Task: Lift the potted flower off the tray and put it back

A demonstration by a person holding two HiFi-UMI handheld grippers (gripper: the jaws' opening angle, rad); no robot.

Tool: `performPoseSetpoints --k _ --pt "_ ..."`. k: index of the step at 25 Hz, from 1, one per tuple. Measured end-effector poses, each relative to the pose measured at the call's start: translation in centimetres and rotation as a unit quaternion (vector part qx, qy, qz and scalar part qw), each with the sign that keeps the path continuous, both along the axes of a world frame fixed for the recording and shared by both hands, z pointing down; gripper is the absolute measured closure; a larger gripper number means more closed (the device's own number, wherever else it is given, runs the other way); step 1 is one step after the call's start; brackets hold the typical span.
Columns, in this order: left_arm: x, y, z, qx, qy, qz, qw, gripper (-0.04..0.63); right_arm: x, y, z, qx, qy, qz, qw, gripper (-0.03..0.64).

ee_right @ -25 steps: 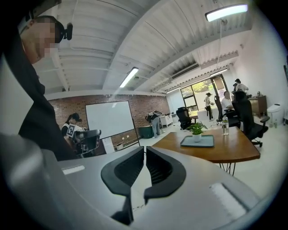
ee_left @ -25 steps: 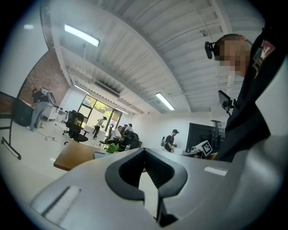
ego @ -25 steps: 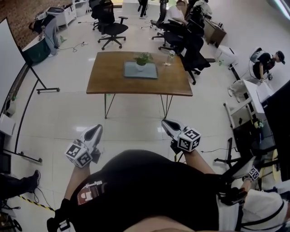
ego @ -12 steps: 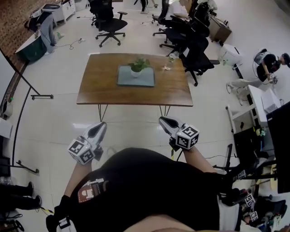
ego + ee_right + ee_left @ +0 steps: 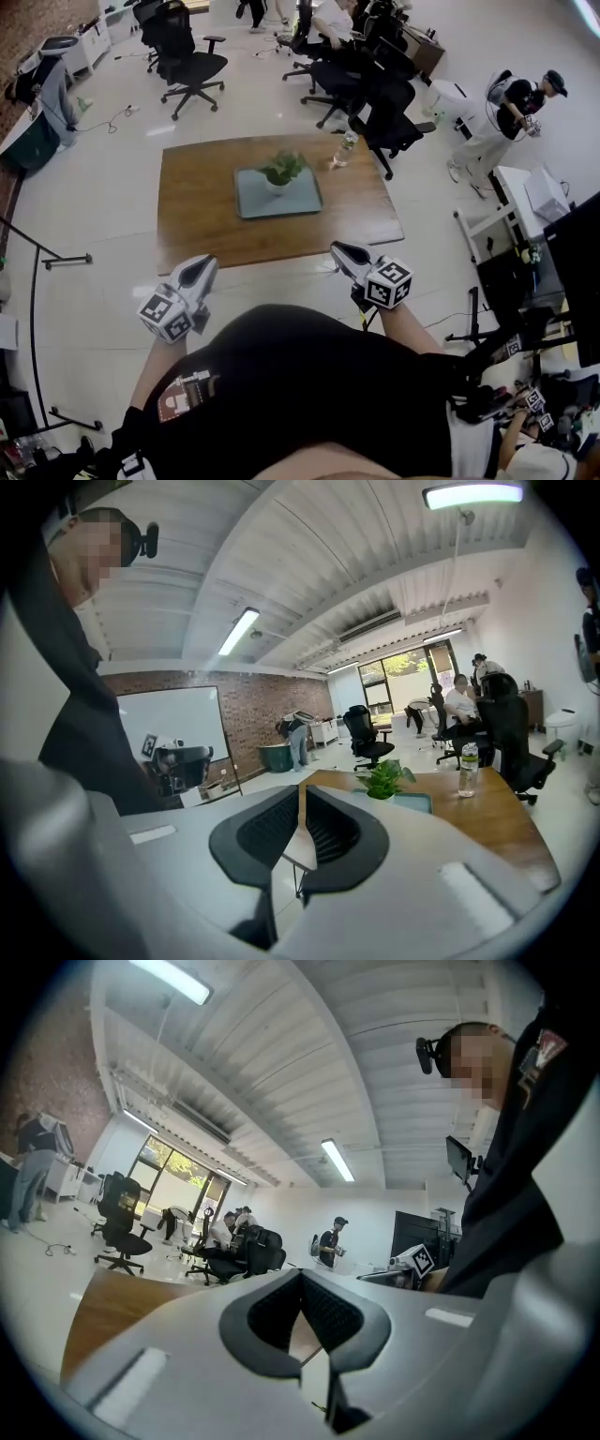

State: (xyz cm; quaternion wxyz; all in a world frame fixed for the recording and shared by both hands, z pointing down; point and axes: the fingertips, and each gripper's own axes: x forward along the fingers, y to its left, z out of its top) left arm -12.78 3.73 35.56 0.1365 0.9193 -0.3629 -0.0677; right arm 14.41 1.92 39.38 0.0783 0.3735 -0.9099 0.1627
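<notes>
Grey plastic jaws are clenched on nothing on both claws. The left gripper and the right gripper are held out at the person's waist and point toward the wooden table. From above, their tips sit at about its near edge, and each gripper view shows the two pads closed together on air. A marker cube rides behind the right claw's jaws.

Only bare tabletop lies between the claws and the plant. The potted flower stands upright on the grey-blue tray near the middle of the table, toward the tray's far side, well apart from both claws. A clear water bottle stands to the right of the tray, near the table's far right corner and apart from the tray.

Behind the table there are black office chairs, some of them crowding that same far corner. A person in a white top stands off to the right.
</notes>
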Motion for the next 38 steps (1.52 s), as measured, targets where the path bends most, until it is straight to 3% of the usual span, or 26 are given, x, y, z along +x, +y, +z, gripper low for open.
performPoseSetpoints --k 4,9,15,19,24,29,33,38 --pt "-1.8 -4.7 0.9 -0.012 -0.004 0.030 0.9995 0.600 -2.5 -4.6 0.6 -0.004 0.003 0.020 1.000 0.575" --pt "-1.3 -9.9 2.4 -0.029 -0.006 0.044 0.9986 0.600 -2.9 -9.3 2.6 -0.028 0.008 0.019 0.999 0.560" --pt "2.2 -16.1 3.8 -0.046 -0.013 0.017 0.9987 0.600 -0.6 -16.2 5.0 -0.036 0.016 -0.023 0.999 0.541" --pt "4.7 -19.0 4.0 -0.060 -0.017 -0.018 0.9979 0.600 0.6 -20.6 6.6 -0.037 0.023 -0.069 0.997 0.490" --pt "7.1 -22.2 4.6 -0.078 -0.029 -0.048 0.9954 0.600 1.5 -24.6 9.1 -0.032 0.040 -0.124 0.991 0.372" --pt "8.1 -23.4 6.3 -0.101 -0.035 -0.035 0.9937 0.600 0.7 -26.2 14.2 -0.063 0.074 -0.143 0.985 0.228" --pt "6.9 -24.2 8.8 -0.128 -0.025 -0.031 0.9910 0.600 -1.2 -27.4 18.1 -0.076 0.101 -0.132 0.983 0.114" --pt "5.7 -25.3 12.5 -0.137 -0.035 0.010 0.9899 0.600 -3.4 -29.5 22.7 -0.100 0.110 -0.083 0.985 0.020"
